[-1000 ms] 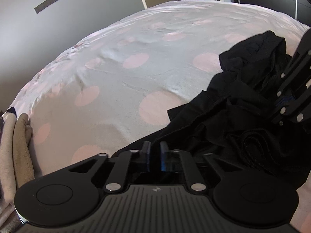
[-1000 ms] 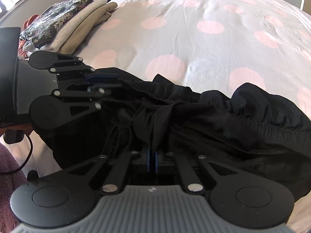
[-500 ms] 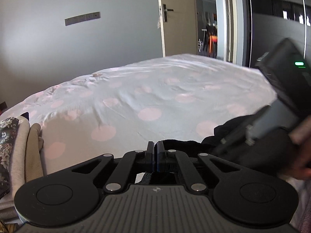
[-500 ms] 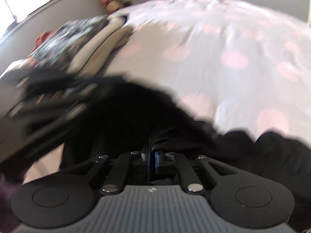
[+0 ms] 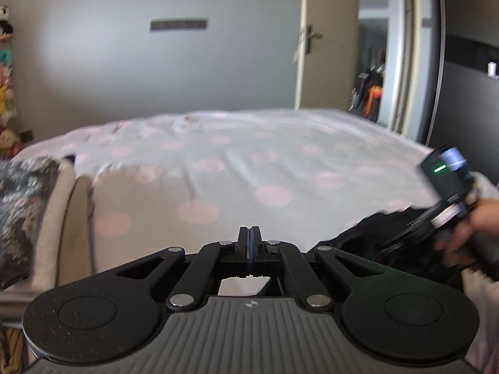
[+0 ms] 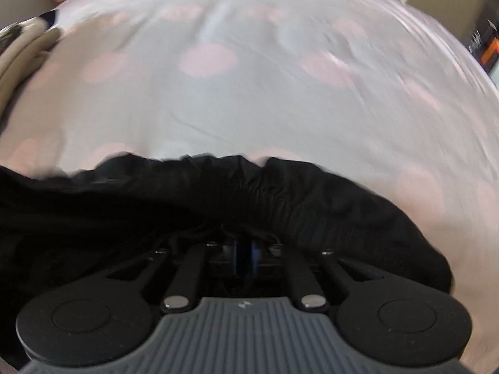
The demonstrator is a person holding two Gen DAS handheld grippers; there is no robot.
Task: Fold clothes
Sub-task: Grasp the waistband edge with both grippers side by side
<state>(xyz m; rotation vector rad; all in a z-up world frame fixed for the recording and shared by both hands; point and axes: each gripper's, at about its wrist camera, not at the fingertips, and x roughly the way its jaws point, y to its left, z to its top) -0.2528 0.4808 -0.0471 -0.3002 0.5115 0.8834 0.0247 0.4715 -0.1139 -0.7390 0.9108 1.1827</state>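
Bedspread (image 5: 237, 168), pink-dotted, beneath grey wall (image 5: 156, 71); folded stack (image 5: 34, 218) at left edge. Left gripper (image 5: 249, 243) closed, empty; right gripper (image 6: 244, 255) pinches black garment (image 6: 156, 205).

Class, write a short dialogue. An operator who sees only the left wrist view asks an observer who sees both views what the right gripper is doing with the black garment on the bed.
Operator: In my view the right gripper is half hidden behind the black garment. Is it holding it?
Observer: It looks so. The right wrist view shows its blue pads nearly together, with dark cloth between them.
Operator: Which part of the garment is that?
Observer: It is close to a gathered elastic waistband, which runs across just beyond the fingertips.
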